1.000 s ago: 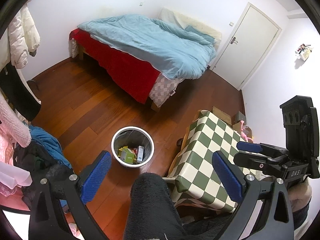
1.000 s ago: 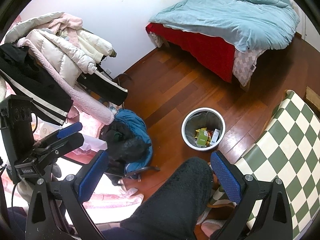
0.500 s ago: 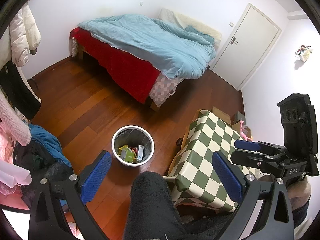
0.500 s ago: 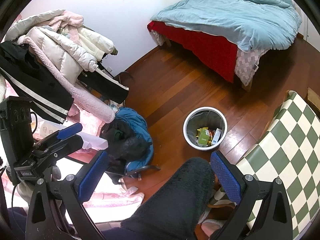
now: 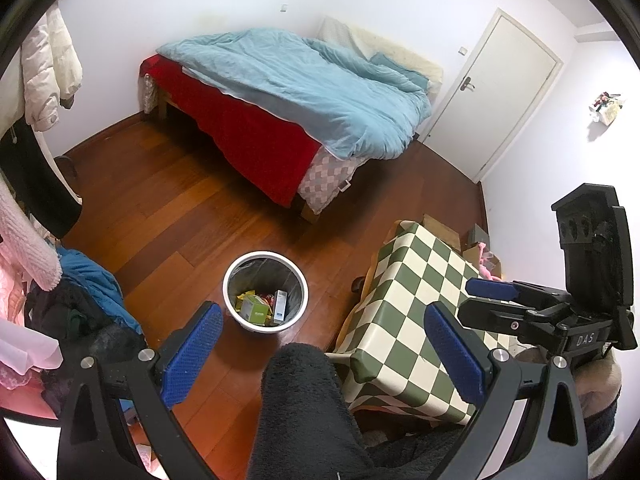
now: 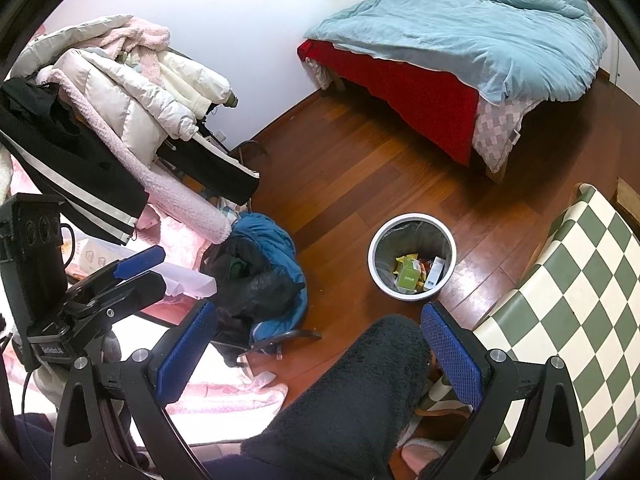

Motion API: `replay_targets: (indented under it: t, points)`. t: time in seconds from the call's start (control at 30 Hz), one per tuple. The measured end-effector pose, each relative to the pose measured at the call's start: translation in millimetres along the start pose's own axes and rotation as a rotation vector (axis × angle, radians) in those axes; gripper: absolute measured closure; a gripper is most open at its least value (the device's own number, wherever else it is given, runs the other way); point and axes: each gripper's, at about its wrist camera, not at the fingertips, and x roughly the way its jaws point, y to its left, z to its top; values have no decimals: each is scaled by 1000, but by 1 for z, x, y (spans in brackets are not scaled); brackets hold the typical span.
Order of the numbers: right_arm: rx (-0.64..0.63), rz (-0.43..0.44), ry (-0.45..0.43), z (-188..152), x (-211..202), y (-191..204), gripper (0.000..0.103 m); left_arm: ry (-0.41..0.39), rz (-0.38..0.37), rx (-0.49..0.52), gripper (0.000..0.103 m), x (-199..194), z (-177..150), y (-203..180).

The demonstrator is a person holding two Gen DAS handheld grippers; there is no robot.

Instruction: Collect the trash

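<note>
A white-rimmed waste bin [image 5: 276,270] with a dark liner stands on the wooden floor, seen from above in both views. In it lie a green box [image 5: 254,307], a white box [image 5: 281,304] and yellow and red wrappers. My left gripper [image 5: 322,314] hovers high above the floor, open, nothing between its blue pads. My right gripper [image 6: 318,320] is open and empty as well. The bin [image 6: 420,236] sits just beyond its right pad, with the green box [image 6: 408,276] inside. Each gripper shows in the other's view: right gripper [image 5: 492,302], left gripper [image 6: 136,276].
The person's leg [image 5: 304,408] in dark fleece fills the lower middle. A green-and-white checked table [image 5: 416,300] stands right of the bin. A bed [image 5: 300,92] with a blue duvet lies beyond, a door [image 5: 508,88] far right. Piled coats [image 6: 100,100] and a blue jacket [image 6: 272,256] crowd the left.
Hardly anything: both views drift a little and the right gripper sinks slightly in the left wrist view. Both grippers stay open and the bin's contents are unchanged.
</note>
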Motion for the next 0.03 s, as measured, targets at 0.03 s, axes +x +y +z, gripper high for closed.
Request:
replay_targets:
  t: [0.03]
  points:
    - [0,0,-1,0,0,0,0,1,-2,-2,0,-1,0,0]
